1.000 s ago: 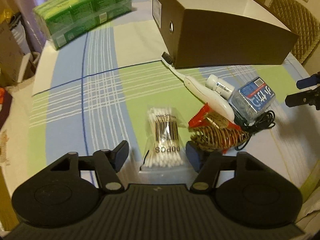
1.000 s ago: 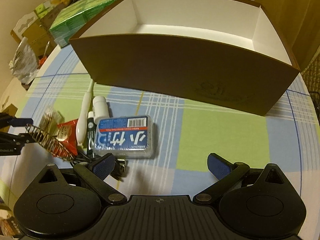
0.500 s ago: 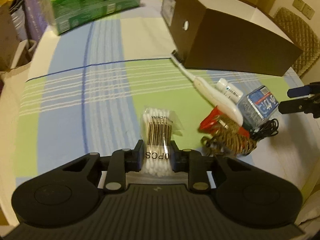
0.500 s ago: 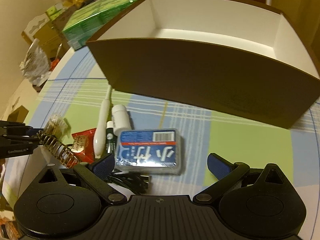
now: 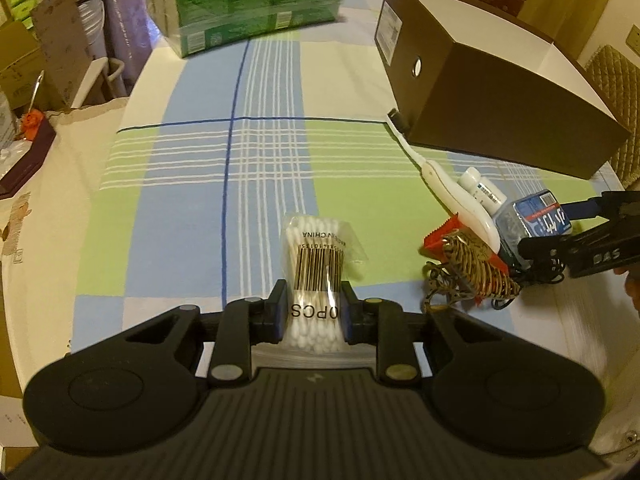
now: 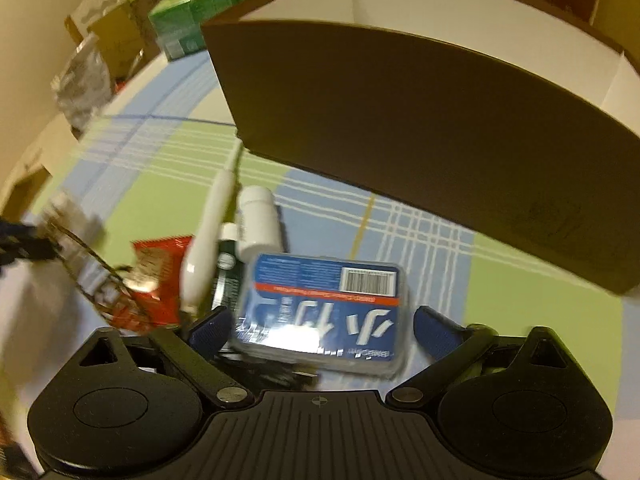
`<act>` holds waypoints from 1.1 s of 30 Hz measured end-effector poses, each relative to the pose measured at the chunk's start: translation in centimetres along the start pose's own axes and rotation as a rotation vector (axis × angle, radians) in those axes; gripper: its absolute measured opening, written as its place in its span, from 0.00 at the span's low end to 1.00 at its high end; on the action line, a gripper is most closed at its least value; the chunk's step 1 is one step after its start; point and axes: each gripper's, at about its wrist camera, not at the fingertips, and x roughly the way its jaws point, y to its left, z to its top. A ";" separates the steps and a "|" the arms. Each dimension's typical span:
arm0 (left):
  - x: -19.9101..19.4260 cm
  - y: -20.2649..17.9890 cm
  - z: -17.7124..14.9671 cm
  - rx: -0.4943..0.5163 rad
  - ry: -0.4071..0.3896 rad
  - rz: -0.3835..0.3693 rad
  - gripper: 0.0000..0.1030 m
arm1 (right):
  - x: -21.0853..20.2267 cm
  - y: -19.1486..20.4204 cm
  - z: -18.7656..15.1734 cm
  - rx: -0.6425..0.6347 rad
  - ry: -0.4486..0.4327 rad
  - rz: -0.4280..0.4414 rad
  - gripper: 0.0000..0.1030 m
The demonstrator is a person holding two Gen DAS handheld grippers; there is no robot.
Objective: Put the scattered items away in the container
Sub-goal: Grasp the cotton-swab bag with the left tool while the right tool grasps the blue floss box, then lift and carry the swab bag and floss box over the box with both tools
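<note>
Left hand-held gripper (image 5: 313, 312) pinching clear bag of cotton swabs (image 5: 318, 276); right hand-held gripper (image 6: 320, 326) spread around blue plastic box (image 6: 324, 312). White interior of brown cardboard box (image 6: 420, 112) visible only from right wrist.

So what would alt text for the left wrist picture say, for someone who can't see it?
The left hand-held gripper is shut on a bag of cotton swabs on a checked tablecloth. A toothbrush and other clutter lie to the right, near a brown box.
</note>
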 end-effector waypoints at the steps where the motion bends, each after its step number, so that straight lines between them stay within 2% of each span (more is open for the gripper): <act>1: -0.1 0.0 0.0 -0.003 0.000 0.005 0.21 | -0.1 -0.2 -0.1 -0.007 -0.012 0.001 0.89; 5: -0.5 -0.3 0.1 -0.008 -0.004 0.017 0.21 | -0.5 -1.3 -0.5 -0.024 -0.015 -0.035 0.88; 12: -1.4 -1.0 1.0 -0.015 -0.030 0.030 0.21 | -2.7 -4.6 -2.2 -0.026 0.038 -0.103 0.88; 15: -2.1 -1.5 1.8 -0.010 -0.058 0.033 0.21 | -3.9 -5.9 -3.0 -0.007 0.021 -0.129 0.88; 22: -4.2 -4.1 4.4 0.033 -0.121 0.008 0.21 | -6.9 -6.9 -3.2 0.016 -0.051 -0.090 0.88; 33: -5.0 -10.4 7.5 0.125 -0.167 -0.107 0.21 | -11.2 -8.0 -1.5 0.056 -0.152 0.004 0.88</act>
